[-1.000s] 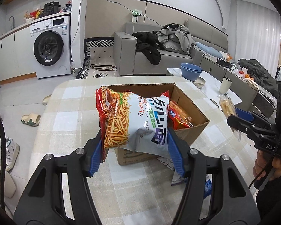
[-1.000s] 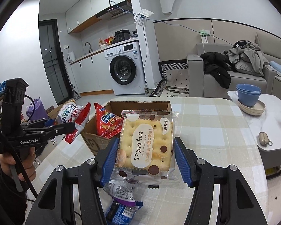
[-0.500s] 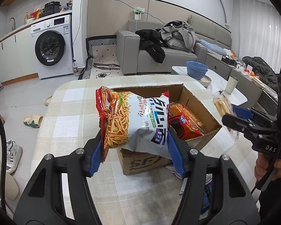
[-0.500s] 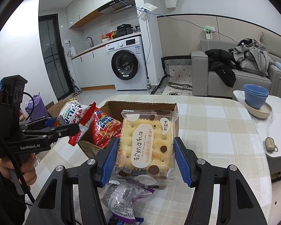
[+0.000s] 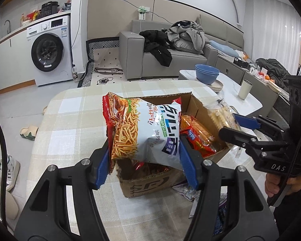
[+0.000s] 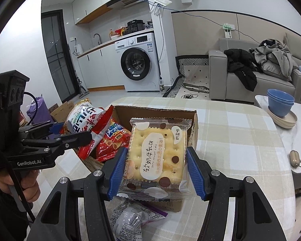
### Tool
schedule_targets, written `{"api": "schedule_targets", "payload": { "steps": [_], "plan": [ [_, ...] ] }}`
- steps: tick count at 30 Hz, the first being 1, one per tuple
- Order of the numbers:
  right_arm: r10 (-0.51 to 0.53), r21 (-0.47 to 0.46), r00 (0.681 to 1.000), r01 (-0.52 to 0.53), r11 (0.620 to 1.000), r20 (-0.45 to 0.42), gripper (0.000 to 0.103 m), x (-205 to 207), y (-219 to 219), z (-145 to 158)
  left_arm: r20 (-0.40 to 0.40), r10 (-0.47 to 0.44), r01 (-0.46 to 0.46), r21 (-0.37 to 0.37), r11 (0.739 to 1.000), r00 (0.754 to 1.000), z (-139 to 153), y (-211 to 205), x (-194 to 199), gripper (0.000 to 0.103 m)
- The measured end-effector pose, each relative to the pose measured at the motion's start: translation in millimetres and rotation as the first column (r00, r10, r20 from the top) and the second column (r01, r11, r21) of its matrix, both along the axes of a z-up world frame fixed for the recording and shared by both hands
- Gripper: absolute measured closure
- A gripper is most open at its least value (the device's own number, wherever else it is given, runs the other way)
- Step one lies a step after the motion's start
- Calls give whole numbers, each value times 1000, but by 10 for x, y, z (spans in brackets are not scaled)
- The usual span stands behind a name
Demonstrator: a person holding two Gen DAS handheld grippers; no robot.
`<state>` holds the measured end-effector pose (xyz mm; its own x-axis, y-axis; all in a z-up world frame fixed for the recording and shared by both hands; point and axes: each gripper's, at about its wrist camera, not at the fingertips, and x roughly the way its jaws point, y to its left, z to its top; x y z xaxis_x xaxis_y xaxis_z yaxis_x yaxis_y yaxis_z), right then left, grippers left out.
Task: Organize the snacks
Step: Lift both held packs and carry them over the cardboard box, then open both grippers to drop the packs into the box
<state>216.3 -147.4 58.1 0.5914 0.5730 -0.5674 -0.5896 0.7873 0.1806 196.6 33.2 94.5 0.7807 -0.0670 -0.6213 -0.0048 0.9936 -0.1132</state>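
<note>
left tool pinching noodle-snack bag above cardboard box on bench | right tool pinching nougat-cracker pack at box's near edge | risk, judged: 2 tools converge on 1 opening, may collide; slick puffy bag may slip; pack may catch box rim

The left tool grips a noodle-snack bag above the cardboard box.
</note>
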Motion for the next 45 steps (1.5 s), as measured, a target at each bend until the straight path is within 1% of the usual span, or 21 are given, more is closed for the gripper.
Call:
{"api": "schedule_targets", "payload": {
  "steps": [9,14,21,28,30,31,32,33,35,36,37,39,41,42,45],
  "plan": [
    [8,-15,1000,-8,1000,2,43,66,97,-22,15,-16,16,5,1000,1000,128,-123,235,44],
    [18,-30,1000,-18,999,-1,43,80,174,-67,8,-29,29,27,999,1000,141,-205,411,44],
    [4,-49,1000,-3,999,10,43,140,256,-102,-23,-28,29,51,998,999,52,-277,672,44],
    [0,-64,1000,1,998,23,43,181,335,-138,-62,-16,19,51,998,998,-85,-278,869,43],
    [3,-76,999,0,997,42,43,162,361,-140,-74,-6,10,51,999,997,-117,-271,906,42],
    [3,-78,999,1,997,54,42,149,360,-133,-81,-4,8,51,999,997,-134,-267,918,41],
    [6,-75,998,-1,997,70,37,112,346,-117,-87,-5,9,50,999,996,-143,-269,922,41],
    [8,-71,997,-2,997,80,29,86,326,-99,-90,-9,13,47,999,996,-142,-306,940,40],
    [5,-60,995,2,998,104,20,25,263,-59,-86,-21,25,42,999,996,-141,-314,910,35],
    [2,-56,993,5,998,114,18,-6,224,-37,-84,-19,23,45,999,996,-139,-313,884,26],
    [-2,-56,993,9,998,119,17,-20,189,-20,-79,-16,20,48,999,997,-135,-310,861,21],
    [-21,-55,992,28,998,124,10,-61,100,11,-72,-19,22,51,998,997,-124,-304,773,21],
    [-36,-44,993,41,998,116,5,-102,-5,27,-71,-25,28,51,998,997,-98,-312,708,20],
    [-39,-42,993,44,998,109,4,-113,-43,33,-67,-22,25,54,998,998,-82,-320,667,17],
    [-53,-40,994,56,998,91,1,-168,-145,34,-49,-13,15,56,998,999,-43,-333,519,1]
  ]
}}
